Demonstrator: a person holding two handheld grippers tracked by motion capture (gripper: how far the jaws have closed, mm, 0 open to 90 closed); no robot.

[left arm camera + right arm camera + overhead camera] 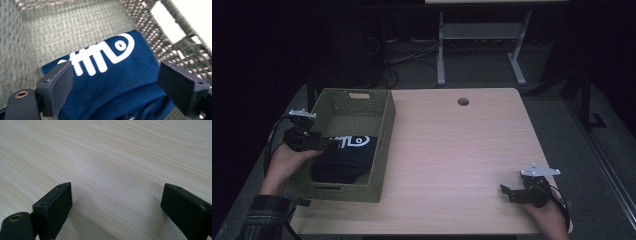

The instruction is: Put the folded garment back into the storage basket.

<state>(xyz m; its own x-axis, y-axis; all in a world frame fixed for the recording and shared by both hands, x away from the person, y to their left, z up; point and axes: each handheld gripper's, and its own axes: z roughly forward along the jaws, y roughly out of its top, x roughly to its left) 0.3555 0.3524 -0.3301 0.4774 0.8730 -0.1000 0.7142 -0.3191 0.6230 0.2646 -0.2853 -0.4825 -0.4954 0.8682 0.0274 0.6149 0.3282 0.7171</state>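
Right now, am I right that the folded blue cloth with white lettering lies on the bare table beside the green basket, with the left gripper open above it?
Not quite: the blue cloth lies inside the green basket, not on the table beside it. The high view shows it within the basket's walls. The rest stands: the left gripper is open above it, as the left gripper view shows.

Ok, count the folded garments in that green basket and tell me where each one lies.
1. A folded navy garment with white lettering lies at the near end of the woven green basket, below the left tool, whose jaws stand open. Nothing else shows inside, though something could lie hidden beneath it.
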